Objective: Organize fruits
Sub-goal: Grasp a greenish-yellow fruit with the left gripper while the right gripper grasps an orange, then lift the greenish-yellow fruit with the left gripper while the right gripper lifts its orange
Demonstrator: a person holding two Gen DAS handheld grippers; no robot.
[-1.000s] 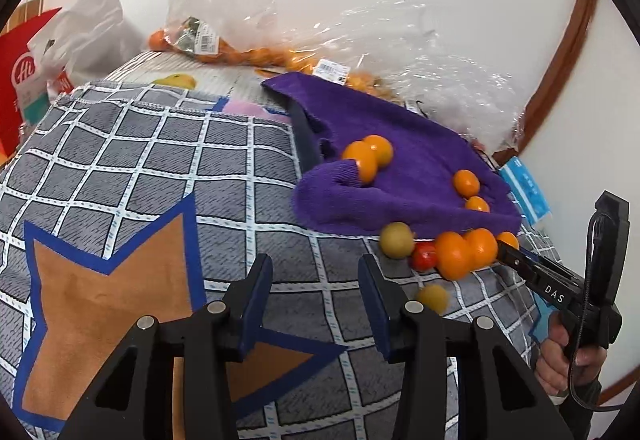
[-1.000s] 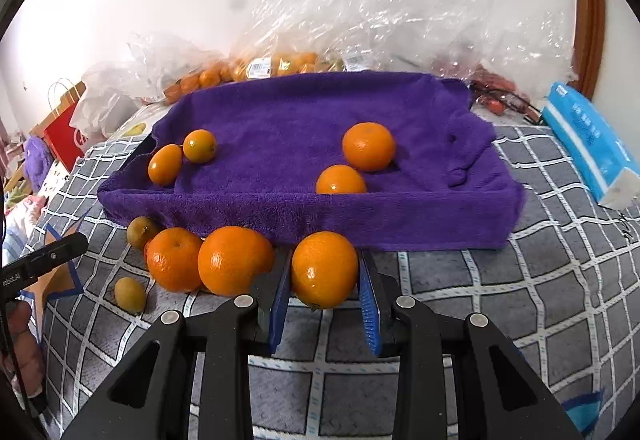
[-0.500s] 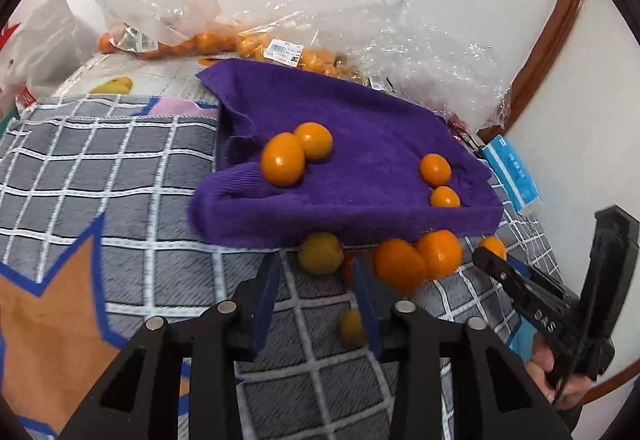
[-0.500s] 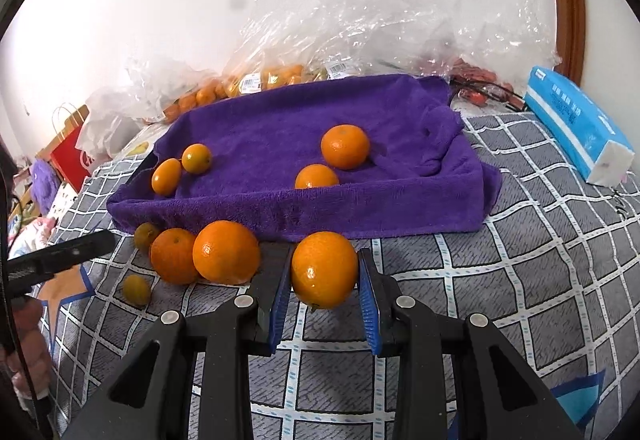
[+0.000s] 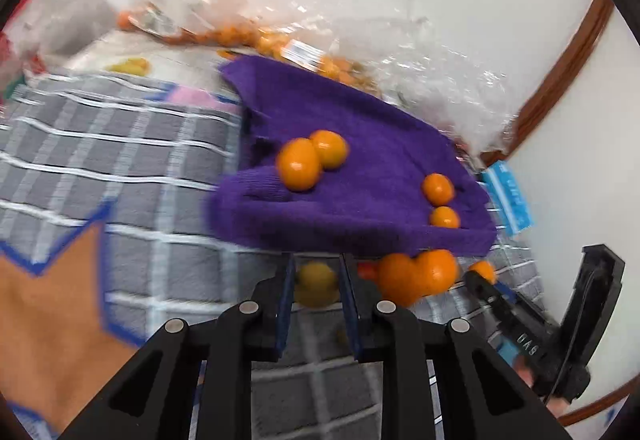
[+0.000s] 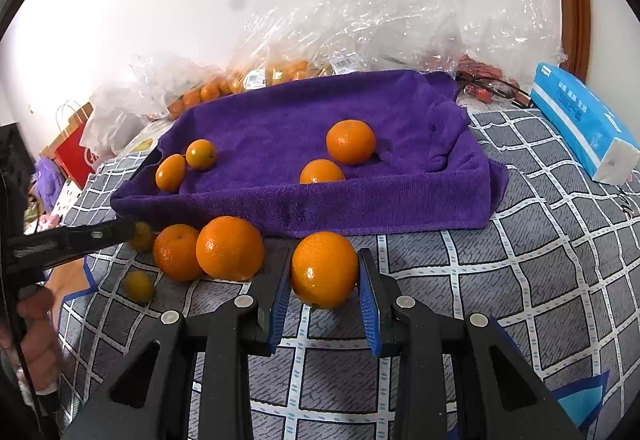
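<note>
A tray lined with a purple towel (image 6: pixel 380 204) lies on the bed and holds several oranges, among them a big orange (image 6: pixel 351 142) and a small oval one (image 6: pixel 171 172). My right gripper (image 6: pixel 324 272) is shut on a large orange (image 6: pixel 324 268) just before the tray's front wall. Two more oranges (image 6: pixel 230 248) lie to its left. My left gripper (image 5: pixel 317 266) is shut on a small yellow-green fruit (image 5: pixel 316 284) by the tray's near corner (image 5: pixel 360 228). A second small yellow-green fruit (image 6: pixel 139 286) lies loose on the blanket.
A grey checked blanket (image 6: pixel 520 260) covers the bed. A blue tissue pack (image 6: pixel 584 120) lies at the right. Clear plastic bags of small oranges (image 6: pixel 272 72) pile up behind the tray against the wall. A red paper bag (image 6: pixel 76 156) stands at the far left.
My left gripper has moved over to the fruits in front of the tray, and its jaws have closed on the small yellow-green fruit. The right gripper keeps its orange, almost still.
</note>
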